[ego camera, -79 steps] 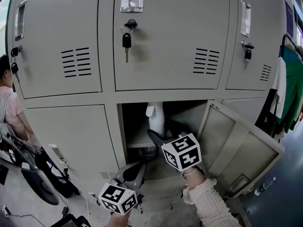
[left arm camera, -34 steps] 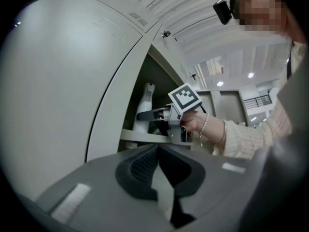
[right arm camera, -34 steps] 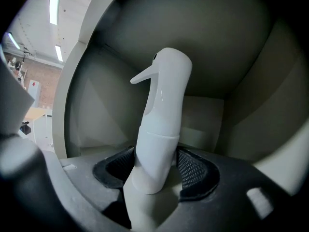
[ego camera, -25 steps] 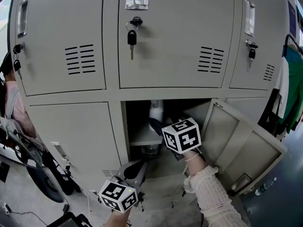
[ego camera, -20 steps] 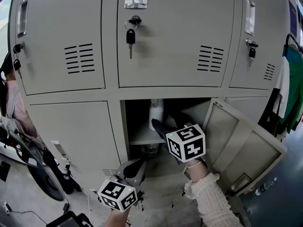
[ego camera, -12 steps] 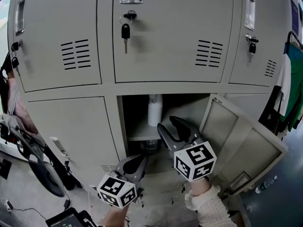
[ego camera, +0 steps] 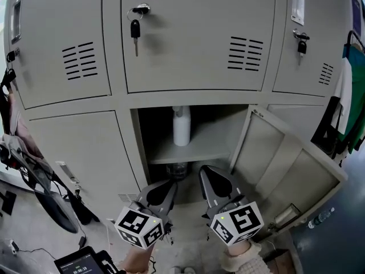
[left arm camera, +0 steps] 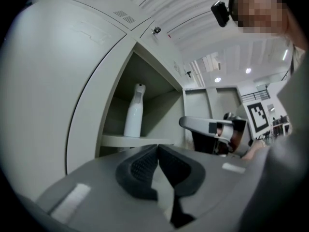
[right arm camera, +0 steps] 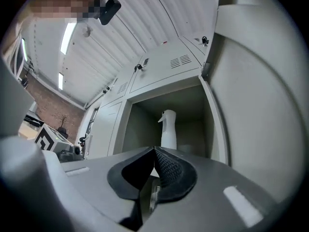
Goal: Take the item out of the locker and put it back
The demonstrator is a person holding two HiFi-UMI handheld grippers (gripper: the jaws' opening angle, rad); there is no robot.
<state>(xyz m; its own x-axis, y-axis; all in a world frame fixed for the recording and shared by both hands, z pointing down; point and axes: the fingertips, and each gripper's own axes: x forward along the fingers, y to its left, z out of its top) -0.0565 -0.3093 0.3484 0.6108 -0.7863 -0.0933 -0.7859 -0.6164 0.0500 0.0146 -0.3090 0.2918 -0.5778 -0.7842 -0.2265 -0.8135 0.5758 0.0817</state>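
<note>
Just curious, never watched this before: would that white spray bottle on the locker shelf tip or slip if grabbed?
Probably tippy: the spray bottle is tall and narrow, standing upright on the shelf, so a push near its top could topple it. Its smooth white body looks rigid but maybe slippery. It is opaque, so how full or heavy is unclear.

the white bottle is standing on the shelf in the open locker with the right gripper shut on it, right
Not quite. The right gripper is shut on nothing: its jaws have just closed empty, out in front of the open locker. The white bottle stands free on the shelf, as the right gripper view shows.
</note>
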